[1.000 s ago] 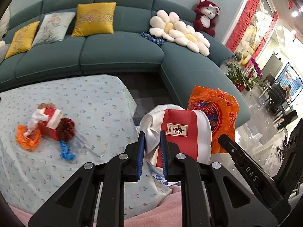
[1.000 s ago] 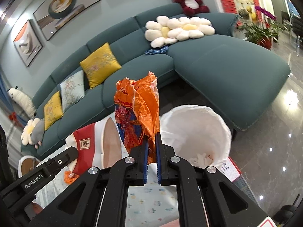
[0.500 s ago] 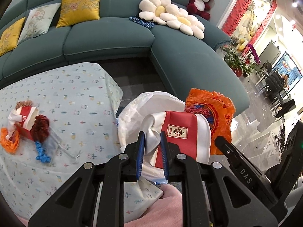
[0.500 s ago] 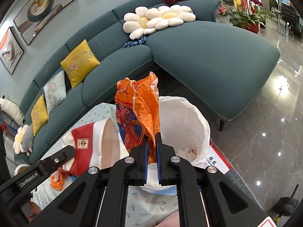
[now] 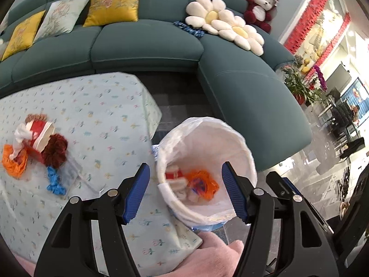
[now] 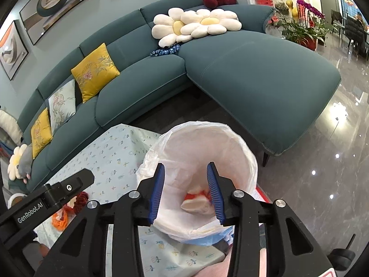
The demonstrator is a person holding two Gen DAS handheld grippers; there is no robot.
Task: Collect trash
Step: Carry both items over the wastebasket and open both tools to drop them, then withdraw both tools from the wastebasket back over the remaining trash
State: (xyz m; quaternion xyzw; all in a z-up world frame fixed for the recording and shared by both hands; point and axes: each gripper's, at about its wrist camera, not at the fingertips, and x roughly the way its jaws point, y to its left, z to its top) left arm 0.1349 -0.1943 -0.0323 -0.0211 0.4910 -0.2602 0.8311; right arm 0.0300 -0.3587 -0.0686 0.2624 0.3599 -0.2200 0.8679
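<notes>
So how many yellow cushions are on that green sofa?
2 for certain. One yellow cushion leans on the sofa backrest near its middle; the other yellow cushion sits toward the far left end, a pale floral cushion between them. More may lie beyond the frame's edge.

Brand on left tongs' arm point(image 6: 30, 214): "GenRobot.AI", white letters on the black arm, read in the right wrist view.
Other text: a red-and-white printed sheet point(image 6: 259, 194) on the floor beside the bin is too small to read; nothing legible in the left wrist view.
</notes>
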